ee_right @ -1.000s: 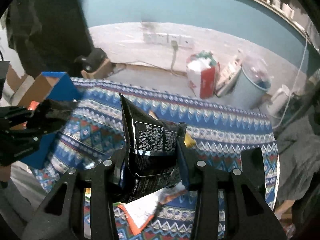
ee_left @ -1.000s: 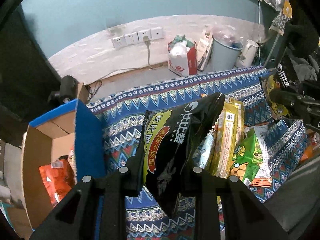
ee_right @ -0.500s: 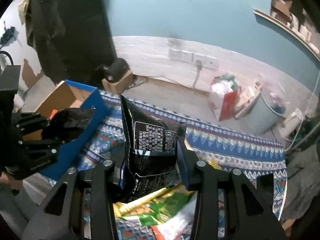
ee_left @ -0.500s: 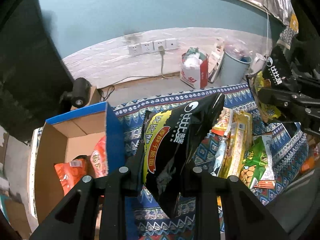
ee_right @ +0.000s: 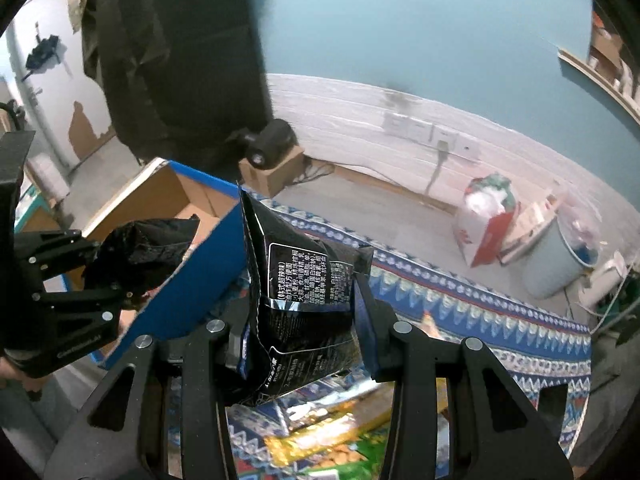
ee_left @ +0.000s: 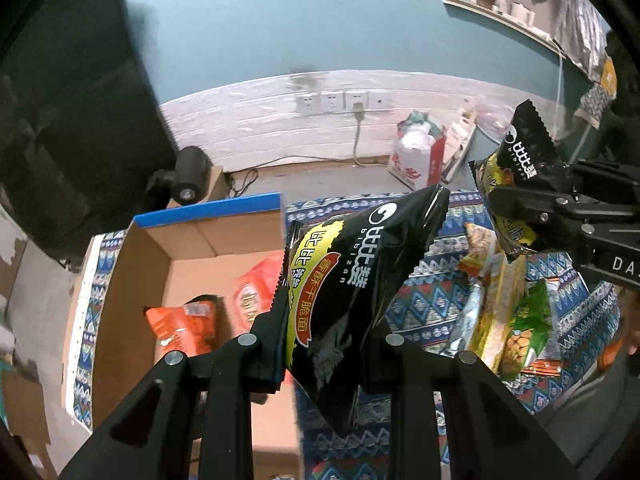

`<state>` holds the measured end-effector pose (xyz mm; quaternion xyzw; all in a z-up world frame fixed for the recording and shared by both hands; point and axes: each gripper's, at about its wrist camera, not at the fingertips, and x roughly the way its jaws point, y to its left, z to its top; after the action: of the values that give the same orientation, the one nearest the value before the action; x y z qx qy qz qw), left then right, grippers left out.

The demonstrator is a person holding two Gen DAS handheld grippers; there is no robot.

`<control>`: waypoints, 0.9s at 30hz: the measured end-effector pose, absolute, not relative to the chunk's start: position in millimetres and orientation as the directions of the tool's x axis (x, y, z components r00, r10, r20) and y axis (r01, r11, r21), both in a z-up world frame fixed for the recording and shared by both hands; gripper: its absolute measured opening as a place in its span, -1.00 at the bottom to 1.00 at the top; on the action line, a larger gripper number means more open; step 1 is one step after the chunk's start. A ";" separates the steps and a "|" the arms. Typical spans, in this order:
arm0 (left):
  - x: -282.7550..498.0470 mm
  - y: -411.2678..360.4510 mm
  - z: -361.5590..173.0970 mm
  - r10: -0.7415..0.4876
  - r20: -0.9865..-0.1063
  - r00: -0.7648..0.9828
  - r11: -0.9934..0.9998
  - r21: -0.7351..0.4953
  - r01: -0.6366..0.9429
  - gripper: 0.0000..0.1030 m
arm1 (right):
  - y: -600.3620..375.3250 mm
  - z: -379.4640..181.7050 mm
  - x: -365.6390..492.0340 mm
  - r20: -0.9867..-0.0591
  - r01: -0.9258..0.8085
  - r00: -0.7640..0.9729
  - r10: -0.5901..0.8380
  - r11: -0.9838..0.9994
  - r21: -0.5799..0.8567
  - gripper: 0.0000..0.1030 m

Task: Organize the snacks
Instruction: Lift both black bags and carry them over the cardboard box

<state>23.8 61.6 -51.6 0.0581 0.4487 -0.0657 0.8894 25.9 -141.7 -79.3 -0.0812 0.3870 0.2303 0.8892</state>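
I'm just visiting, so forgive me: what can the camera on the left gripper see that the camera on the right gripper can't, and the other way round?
Only the left wrist view shows inside the cardboard box, where orange snack packs lie, and the printed front of its black noodle bag.

Only the right wrist view shows the ingredient panel on the back of the other black bag.

Both show the patterned cloth, the loose snack pile and each other's gripper.

Cardboard box: near end cut off at 6 o'clock, floor partly behind the black snack bag. Orange packets inside blurred, print unreadable. Snack pile at 6 o'clock mostly behind right gripper.
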 end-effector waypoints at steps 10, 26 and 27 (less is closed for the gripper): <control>22.8 112.0 -61.9 -0.024 -0.818 0.574 0.997 0.025 0.077 -0.49 | -89.7 -87.8 36.3 -0.738 -0.532 0.561 0.375 0.846 0.025 -0.24; 21.1 182.4 -85.8 0.054 -0.859 0.508 0.997 0.019 -0.075 -0.48 | -3.2 -95.1 41.7 -0.749 -0.642 0.497 0.439 0.766 0.023 -0.24; 21.0 185.4 -86.9 0.057 -0.862 0.504 0.996 0.017 -0.084 -0.48 | 0.7 -96.0 42.3 -0.750 -0.647 0.492 0.442 0.762 0.024 -0.24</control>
<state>21.0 185.4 -86.9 -0.0136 0.4962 0.0408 0.8671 42.3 0.7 -96.0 -0.1316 0.3898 0.3191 0.8538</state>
